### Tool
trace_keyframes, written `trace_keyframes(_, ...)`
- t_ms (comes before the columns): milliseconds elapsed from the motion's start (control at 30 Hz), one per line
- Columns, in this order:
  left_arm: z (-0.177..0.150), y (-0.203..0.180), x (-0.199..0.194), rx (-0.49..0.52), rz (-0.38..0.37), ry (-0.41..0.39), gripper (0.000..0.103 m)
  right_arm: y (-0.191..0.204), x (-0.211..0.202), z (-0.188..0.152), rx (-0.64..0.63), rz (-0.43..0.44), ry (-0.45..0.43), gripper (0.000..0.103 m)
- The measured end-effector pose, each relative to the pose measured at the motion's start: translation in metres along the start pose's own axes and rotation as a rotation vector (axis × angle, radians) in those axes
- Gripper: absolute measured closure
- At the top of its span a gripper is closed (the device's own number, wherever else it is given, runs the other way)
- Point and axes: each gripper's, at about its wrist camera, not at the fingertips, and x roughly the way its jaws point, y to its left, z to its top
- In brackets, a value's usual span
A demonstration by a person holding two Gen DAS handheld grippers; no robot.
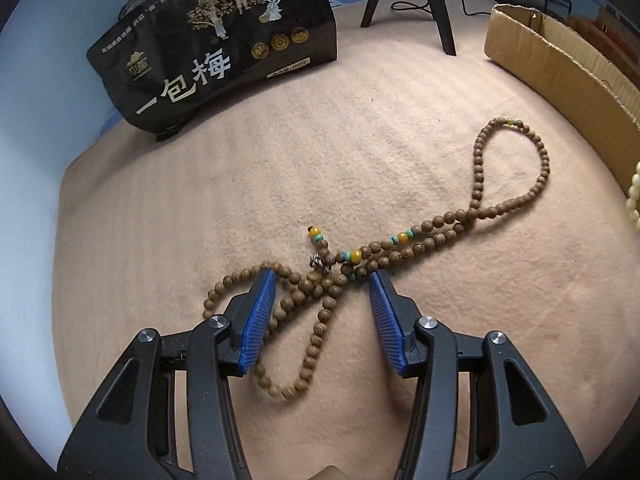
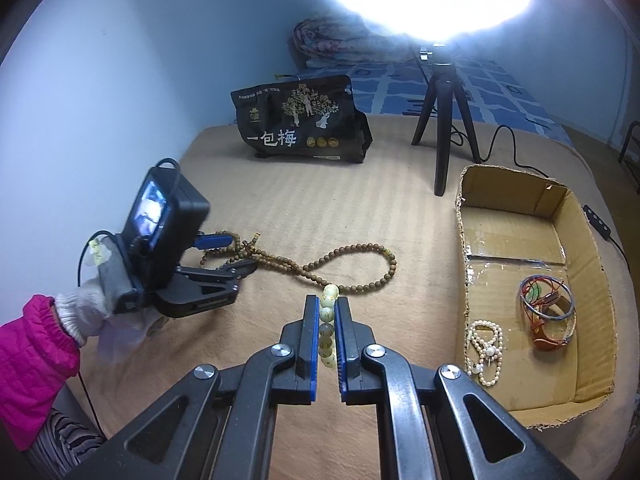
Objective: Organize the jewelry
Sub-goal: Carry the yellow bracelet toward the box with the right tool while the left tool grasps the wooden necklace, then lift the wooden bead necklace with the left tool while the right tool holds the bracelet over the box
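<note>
A long brown wooden bead necklace (image 1: pixel 476 184) with yellow and turquoise beads lies in loops on the tan blanket; it also shows in the right wrist view (image 2: pixel 352 256). My left gripper (image 1: pixel 322 280) is open, its blue pads low on either side of the necklace's bunched end. It shows from outside in the right wrist view (image 2: pixel 232 252). My right gripper (image 2: pixel 327 304) is shut on a pale cream bead bracelet (image 2: pixel 327 328), held above the blanket left of the cardboard box (image 2: pixel 520 216).
The box holds a pearl strand (image 2: pixel 486 352), bangles (image 2: pixel 546 292) and a brown strap. A black printed bag (image 2: pixel 300 120) and a ring-light tripod (image 2: pixel 444 120) with its cable stand at the back. A blue wall is at the left.
</note>
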Motion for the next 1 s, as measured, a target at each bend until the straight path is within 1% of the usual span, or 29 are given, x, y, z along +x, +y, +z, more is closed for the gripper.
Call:
trace_keyframes(100, 0.002, 0.004, 0.004, -0.024, -0.012, -0.004, 0.053, -0.001, 0.002, 0.001, 0.006, 0.000, 0.001, 0.098)
trace_keyframes(133, 0.003, 0.004, 0.005, -0.028, -0.021, -0.010, 0.058, -0.003, 0.003, 0.001, 0.010, -0.001, 0.001, 0.098)
trace_keyframes(167, 0.004, 0.004, 0.007, -0.032, -0.031, -0.012, 0.068, -0.004, 0.003, 0.001, 0.013, -0.002, 0.001, 0.098)
trace_keyframes(200, 0.004, 0.004, 0.007, -0.043, -0.045, -0.013, 0.073, -0.005, 0.003, 0.001, 0.017, -0.004, 0.001, 0.098)
trace_keyframes(267, 0.006, 0.003, 0.009, -0.060, -0.062, -0.013, 0.091, -0.006, 0.004, 0.002, 0.022, -0.006, -0.001, 0.098)
trace_keyframes(300, 0.007, 0.001, 0.009, -0.062, -0.066, -0.013, 0.092, -0.007, 0.004, 0.003, 0.022, -0.008, -0.001, 0.098)
trace_keyframes(367, 0.008, -0.001, 0.009, -0.067, -0.059, -0.016, 0.093, -0.007, 0.004, 0.003, 0.025, -0.011, -0.003, 0.098)
trace_keyframes(400, 0.008, 0.000, 0.008, -0.083, -0.067, -0.017, 0.093, -0.007, 0.004, 0.003, 0.026, -0.012, -0.005, 0.098)
trace_keyframes(500, 0.008, 0.011, 0.003, -0.166, -0.126, -0.013, 0.093, -0.006, 0.002, 0.004, 0.024, -0.017, -0.012, 0.098)
trace_keyframes(567, 0.009, 0.015, -0.004, -0.200, -0.147, -0.026, 0.093, -0.008, 0.000, 0.006, 0.030, -0.018, -0.019, 0.098)
trace_keyframes(733, 0.015, 0.025, -0.038, -0.275, -0.201, -0.103, 0.093, -0.015, -0.011, 0.012, 0.053, -0.022, -0.053, 0.098)
trace_keyframes(767, 0.017, 0.026, -0.047, -0.296, -0.223, -0.124, 0.093, -0.017, -0.013, 0.013, 0.056, -0.023, -0.058, 0.098)
trace_keyframes(867, 0.024, 0.026, -0.068, -0.313, -0.247, -0.172, 0.093, -0.023, -0.021, 0.016, 0.068, -0.034, -0.079, 0.098)
trace_keyframes(933, 0.030, 0.026, -0.085, -0.340, -0.288, -0.208, 0.093, -0.027, -0.026, 0.018, 0.077, -0.039, -0.091, 0.098)
trace_keyframes(1000, 0.034, 0.025, -0.099, -0.357, -0.313, -0.236, 0.093, -0.031, -0.031, 0.019, 0.086, -0.043, -0.104, 0.098)
